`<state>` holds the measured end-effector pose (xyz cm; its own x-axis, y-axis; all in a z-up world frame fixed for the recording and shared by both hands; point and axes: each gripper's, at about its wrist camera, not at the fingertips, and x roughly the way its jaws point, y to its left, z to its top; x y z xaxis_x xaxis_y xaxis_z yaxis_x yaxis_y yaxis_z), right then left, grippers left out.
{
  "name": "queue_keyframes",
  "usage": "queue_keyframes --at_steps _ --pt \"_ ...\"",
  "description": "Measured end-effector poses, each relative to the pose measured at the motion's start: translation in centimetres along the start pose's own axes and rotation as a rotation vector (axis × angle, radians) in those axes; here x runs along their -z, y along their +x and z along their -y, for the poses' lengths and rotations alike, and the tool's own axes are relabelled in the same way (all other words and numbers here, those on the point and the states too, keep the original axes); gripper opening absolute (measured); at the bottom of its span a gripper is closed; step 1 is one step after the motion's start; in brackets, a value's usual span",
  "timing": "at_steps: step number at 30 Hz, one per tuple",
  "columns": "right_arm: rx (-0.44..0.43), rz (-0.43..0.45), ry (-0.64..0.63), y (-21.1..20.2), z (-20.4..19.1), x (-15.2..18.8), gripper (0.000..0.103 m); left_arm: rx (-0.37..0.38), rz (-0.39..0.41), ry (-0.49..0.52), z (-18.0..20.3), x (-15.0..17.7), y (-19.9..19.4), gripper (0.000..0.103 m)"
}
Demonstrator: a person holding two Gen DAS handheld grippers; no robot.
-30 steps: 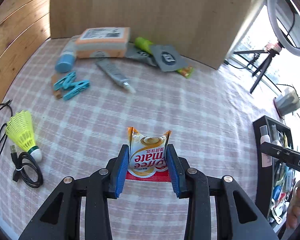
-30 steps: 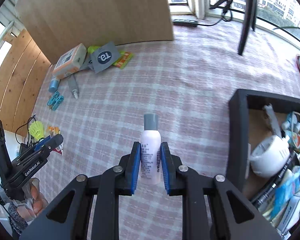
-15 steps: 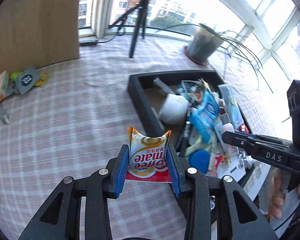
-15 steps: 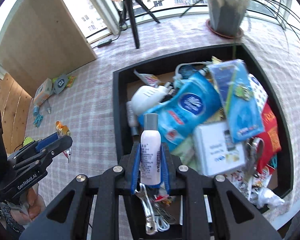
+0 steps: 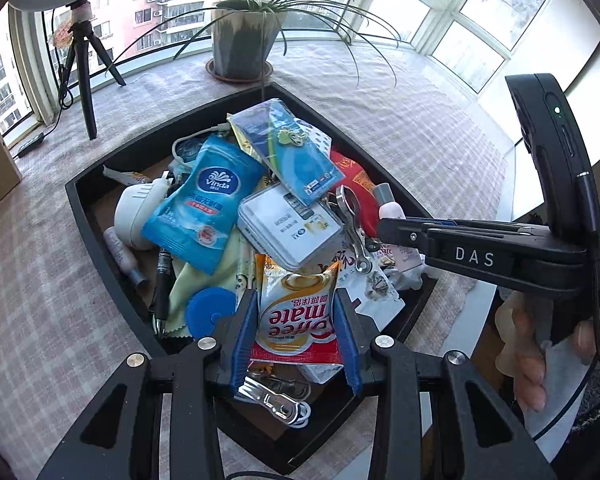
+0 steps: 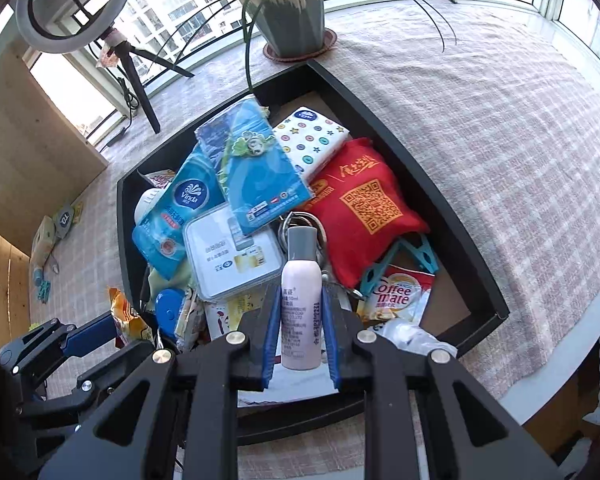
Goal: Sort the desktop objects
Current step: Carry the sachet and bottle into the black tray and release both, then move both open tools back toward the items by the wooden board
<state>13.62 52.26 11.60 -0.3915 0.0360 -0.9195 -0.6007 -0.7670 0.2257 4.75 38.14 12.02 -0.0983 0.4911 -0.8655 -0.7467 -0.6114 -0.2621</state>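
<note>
Left wrist view: the creamer sachet is pinched in the left tongs above the crowded black tray; the right tongs pinch a small bottle over the same tray. This looks like the drop-off step: next, lower slightly and release both.

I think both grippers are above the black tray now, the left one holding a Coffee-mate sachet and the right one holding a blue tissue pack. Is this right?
Not quite. The right gripper holds a small white bottle with a grey cap, as the right wrist view shows. The rest stands: both are above the black tray, and the left gripper holds the Coffee-mate sachet.
</note>
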Motion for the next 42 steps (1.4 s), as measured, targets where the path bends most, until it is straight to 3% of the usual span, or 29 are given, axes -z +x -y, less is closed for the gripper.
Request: queue_keyframes --at_steps 5,7,10,21,32,42 --pt "0.012 0.004 0.008 0.0 0.9 0.0 0.020 -0.011 -0.014 0.045 1.9 -0.3 0.8 0.040" --pt "0.007 0.009 0.023 -0.2 1.2 -0.1 0.025 -0.016 -0.018 0.042 2.1 -0.3 0.8 0.056" --pt "0.001 0.025 0.037 -0.5 1.3 -0.3 0.040 -0.023 0.004 0.037 1.9 -0.2 0.2 0.056" --pt "-0.016 0.014 -0.039 -0.4 -1.9 -0.5 0.040 -0.063 0.033 -0.015 -0.7 -0.1 -1.5 0.056" --pt "-0.058 -0.007 -0.161 0.1 -7.7 -1.2 0.040 -0.147 0.077 -0.159 -7.9 0.1 -4.1 0.056" --pt "-0.112 -0.033 -0.323 1.6 -16.6 -2.1 0.040 -0.246 0.125 -0.339 -17.5 2.5 -7.5 0.056"
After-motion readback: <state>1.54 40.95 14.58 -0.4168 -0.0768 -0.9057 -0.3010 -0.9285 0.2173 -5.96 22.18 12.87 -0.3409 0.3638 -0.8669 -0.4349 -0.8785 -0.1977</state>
